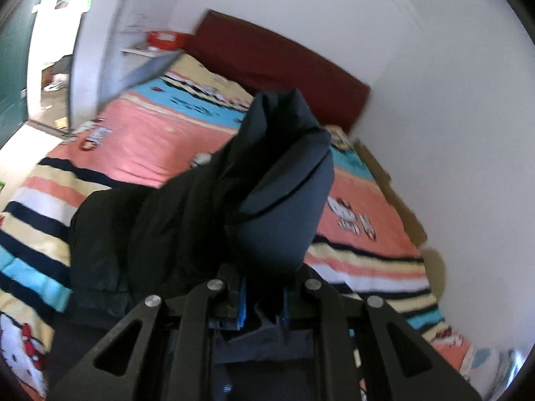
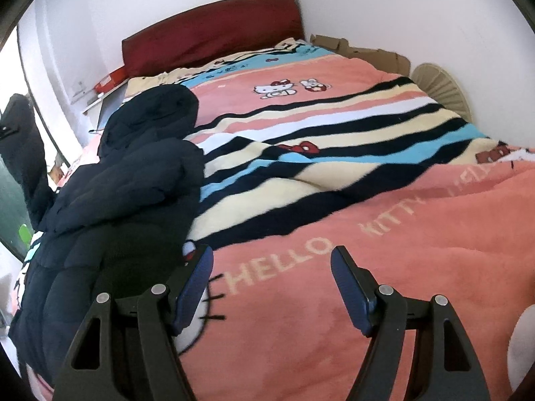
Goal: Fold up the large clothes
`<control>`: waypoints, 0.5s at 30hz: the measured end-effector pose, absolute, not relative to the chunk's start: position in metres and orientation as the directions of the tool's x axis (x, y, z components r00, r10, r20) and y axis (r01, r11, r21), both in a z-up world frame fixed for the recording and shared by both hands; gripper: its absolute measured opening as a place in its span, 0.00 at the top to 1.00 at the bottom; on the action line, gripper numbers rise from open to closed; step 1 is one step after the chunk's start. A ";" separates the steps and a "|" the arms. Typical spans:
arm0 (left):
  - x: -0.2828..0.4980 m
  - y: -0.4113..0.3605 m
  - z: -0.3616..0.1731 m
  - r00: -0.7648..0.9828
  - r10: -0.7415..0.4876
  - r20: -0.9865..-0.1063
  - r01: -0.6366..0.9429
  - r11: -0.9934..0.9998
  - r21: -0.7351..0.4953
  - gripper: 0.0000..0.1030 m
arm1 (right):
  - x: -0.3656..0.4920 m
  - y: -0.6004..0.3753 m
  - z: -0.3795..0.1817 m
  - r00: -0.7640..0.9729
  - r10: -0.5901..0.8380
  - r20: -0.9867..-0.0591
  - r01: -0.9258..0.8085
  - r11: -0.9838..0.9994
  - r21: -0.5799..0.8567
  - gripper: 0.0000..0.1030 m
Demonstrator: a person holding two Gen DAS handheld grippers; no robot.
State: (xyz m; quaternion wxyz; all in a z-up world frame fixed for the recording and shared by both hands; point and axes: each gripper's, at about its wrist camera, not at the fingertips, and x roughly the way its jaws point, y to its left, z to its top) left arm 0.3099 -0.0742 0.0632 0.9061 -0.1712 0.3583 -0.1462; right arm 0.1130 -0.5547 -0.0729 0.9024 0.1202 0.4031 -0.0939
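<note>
Lifting jacket sleeve in my clamped left gripper | right gripper wide, empty, lower centre | fold barely begun, most left

Bed, striped blanket, dark jacket

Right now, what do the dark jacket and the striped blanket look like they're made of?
Dark jacket: likely padded synthetic shell, matte navy, with puffy quilted sections. Striped blanket: seems plush fleece, going by its fuzzy nap and soft-edged stripes.
</note>
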 end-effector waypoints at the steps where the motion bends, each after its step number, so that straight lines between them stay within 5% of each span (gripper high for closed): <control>1: 0.311 -0.093 0.057 0.687 -0.391 -0.612 0.158 0.903 -0.400 0.87 | 0.112 -0.559 -0.075 0.657 -0.068 -0.751 0.273 0.950 0.152 0.30; 7: 0.310 -0.182 -0.001 0.606 -0.369 -0.705 0.212 0.929 -0.303 0.87 | 0.113 -0.566 -0.080 0.657 -0.040 -0.753 0.282 0.939 0.196 0.30; 15: 0.295 -0.192 -0.080 0.523 -0.297 -0.799 0.165 0.955 -0.247 0.86 | 0.112 -0.560 -0.078 0.665 -0.023 -0.746 0.259 0.945 0.201 0.29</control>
